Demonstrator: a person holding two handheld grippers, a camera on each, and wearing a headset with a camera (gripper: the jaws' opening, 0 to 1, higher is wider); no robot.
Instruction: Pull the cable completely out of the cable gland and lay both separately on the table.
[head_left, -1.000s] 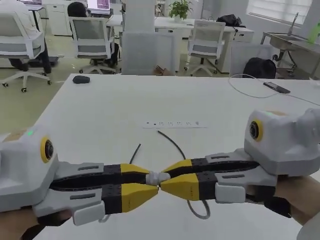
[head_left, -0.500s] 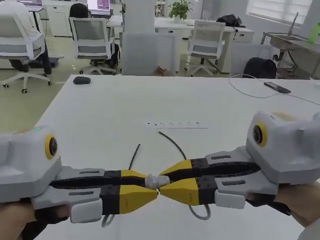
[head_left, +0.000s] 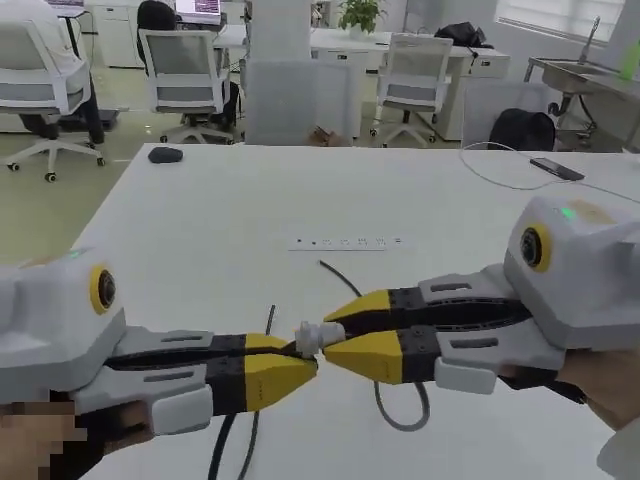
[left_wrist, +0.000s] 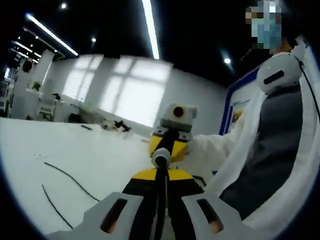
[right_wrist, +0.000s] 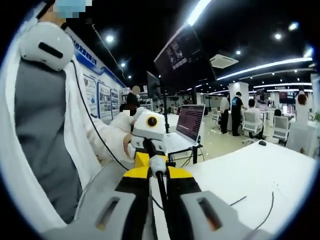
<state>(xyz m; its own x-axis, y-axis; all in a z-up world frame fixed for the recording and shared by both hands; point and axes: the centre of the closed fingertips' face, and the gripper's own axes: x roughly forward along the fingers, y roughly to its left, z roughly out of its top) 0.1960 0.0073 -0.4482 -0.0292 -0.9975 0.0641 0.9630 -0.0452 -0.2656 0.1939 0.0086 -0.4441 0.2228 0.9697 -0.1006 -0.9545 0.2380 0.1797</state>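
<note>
**Two grippers nose to nose, gland not yet off the cable**

Both tools meet tip to tip above the near part of the table (head_left: 200, 220). The left gripper (head_left: 305, 356) is clenched, with the black cable (head_left: 345, 282) running down the slot between its jaws. The right gripper (head_left: 326, 336) is clenched the same way, also with cable in its slot. The white cable gland (left_wrist: 161, 159) sits right where the tips meet, touching both. I cannot tell whether either pair nips the gland's body as well as the cable.

Change over the last second:
- The right gripper has lifted and tipped, so the two tools no longer lie in one line.
- The left gripper has dropped slightly toward the near edge.
- The gap between the tips is hardly wider.
- More cable trails from under the left gripper than before.
- A loop lies under the right gripper, and one end curves off toward the power strip (head_left: 345, 243).
- Part of the shift is the headset's own.

Reading: the pull has barely started. The gland is still threaded on the cable and both appear to be held off the table, so neither has been laid down. The task looks to be in its early part.
</note>
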